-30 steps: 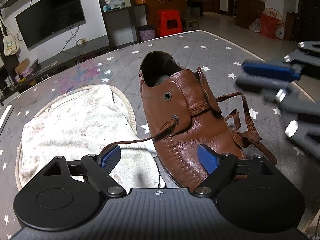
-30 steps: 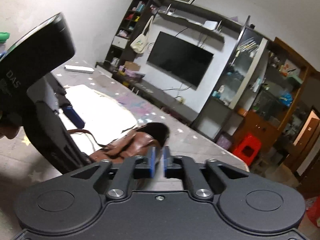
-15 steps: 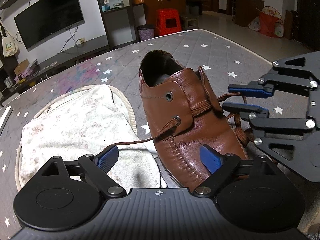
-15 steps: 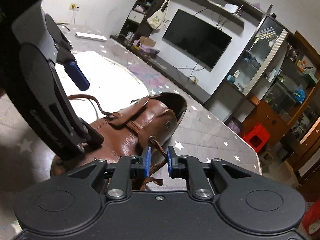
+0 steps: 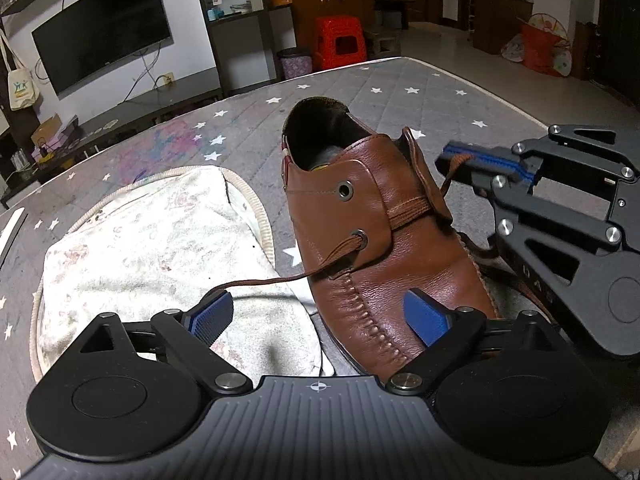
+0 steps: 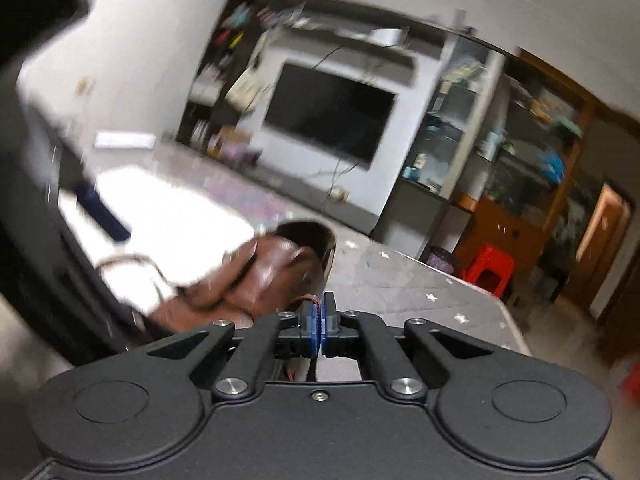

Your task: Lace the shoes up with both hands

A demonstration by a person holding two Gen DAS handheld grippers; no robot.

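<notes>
Brown leather shoe (image 5: 384,236) lies on its sole on the grey star-patterned mattress (image 5: 400,88), toe toward the left gripper (image 5: 320,314) and heel opening facing away. Its toe cap sits between the left gripper's two blue pads, nearer the right-hand pad (image 5: 424,316); no contact with either pad can be confirmed. The left jaws stand wide apart and grasp nothing, having just been opening further. One end of the brown lace (image 5: 280,278) runs from the lower eyelet (image 5: 359,236) across toward the left-hand pad (image 5: 212,314), ending just beside its tip; whether it touches cannot be told. The upper eyelet (image 5: 345,190) carries no lace.

On the far side of the shoe, the right gripper (image 5: 452,160) is clenched on the other lace strand, level with the tongue (image 5: 424,176). The right wrist view, though blurred, shows the lace (image 6: 316,312) pinched between the closed blue pads. These jaws have just been closing.

Beyond the left-hand pad, a white towel (image 5: 152,248) lies flat on the mattress, beside the shoe. A television (image 5: 104,28) hangs on the wall and a red stool (image 5: 340,40) stands on the floor, well past the mattress.
</notes>
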